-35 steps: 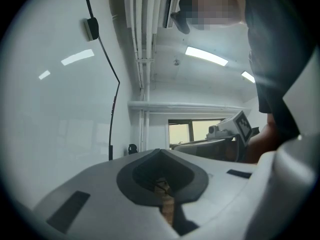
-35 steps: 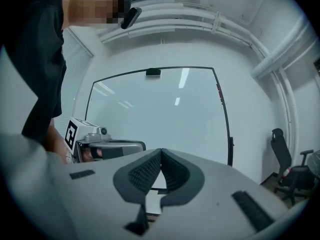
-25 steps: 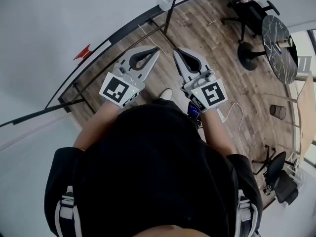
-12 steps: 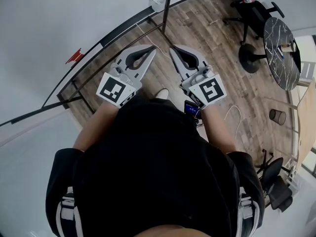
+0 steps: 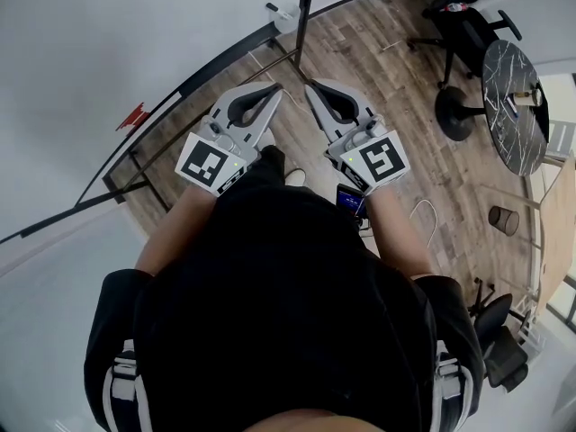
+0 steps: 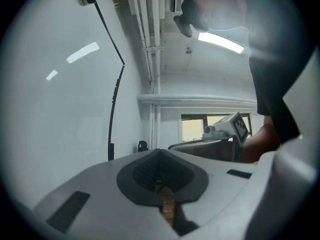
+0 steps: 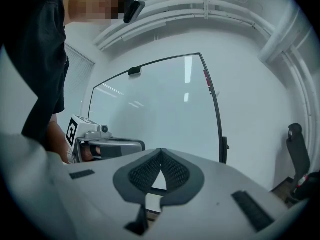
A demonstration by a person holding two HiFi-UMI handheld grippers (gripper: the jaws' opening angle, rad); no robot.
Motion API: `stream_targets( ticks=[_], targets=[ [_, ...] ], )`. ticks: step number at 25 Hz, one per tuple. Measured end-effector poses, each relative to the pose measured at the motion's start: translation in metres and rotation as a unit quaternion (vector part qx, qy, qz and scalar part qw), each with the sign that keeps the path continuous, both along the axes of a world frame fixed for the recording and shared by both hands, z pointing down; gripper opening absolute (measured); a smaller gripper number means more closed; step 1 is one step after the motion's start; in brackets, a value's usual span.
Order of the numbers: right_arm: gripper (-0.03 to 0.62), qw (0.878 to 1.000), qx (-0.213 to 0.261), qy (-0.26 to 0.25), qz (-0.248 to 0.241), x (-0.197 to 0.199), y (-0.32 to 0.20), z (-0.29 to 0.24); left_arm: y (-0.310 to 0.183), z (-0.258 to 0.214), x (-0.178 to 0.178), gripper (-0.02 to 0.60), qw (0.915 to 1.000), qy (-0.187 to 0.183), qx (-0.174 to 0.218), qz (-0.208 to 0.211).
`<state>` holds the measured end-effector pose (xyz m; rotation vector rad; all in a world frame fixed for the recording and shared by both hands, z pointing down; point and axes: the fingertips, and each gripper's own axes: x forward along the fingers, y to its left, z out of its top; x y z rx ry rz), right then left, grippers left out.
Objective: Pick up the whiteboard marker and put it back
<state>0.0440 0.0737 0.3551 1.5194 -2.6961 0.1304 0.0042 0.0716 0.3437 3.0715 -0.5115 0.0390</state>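
Your left gripper (image 5: 275, 91): jaws pressed together, nothing between them | your right gripper (image 5: 312, 89): jaws pressed together, also empty | both held side by side above the wooden floor (image 5: 396, 61), facing the whiteboard (image 7: 160, 104) | whiteboard marker: shows in none of your views

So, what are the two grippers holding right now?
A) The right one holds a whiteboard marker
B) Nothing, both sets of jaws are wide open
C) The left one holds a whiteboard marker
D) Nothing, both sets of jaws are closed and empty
D: in their own views, the left gripper and the right gripper each have their jaws meeting tip to tip with nothing between them.
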Motion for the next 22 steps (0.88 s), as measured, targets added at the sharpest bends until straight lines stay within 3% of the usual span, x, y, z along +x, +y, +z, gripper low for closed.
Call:
stream_targets(
  ticks=[10, 22],
  targets=[
    [0.000, 1.000, -0.018, 0.013, 0.015, 0.029, -0.091, 0.019, -0.087, 0.013, 0.030, 0.003, 0.9999, 0.012, 0.004, 0.009],
    [0.000, 0.998, -0.042, 0.044, 0.021, 0.021, -0.184, 0.041, -0.168, 0.033, 0.018, 0.003, 0.9998, 0.018, 0.003, 0.006]
  ],
)
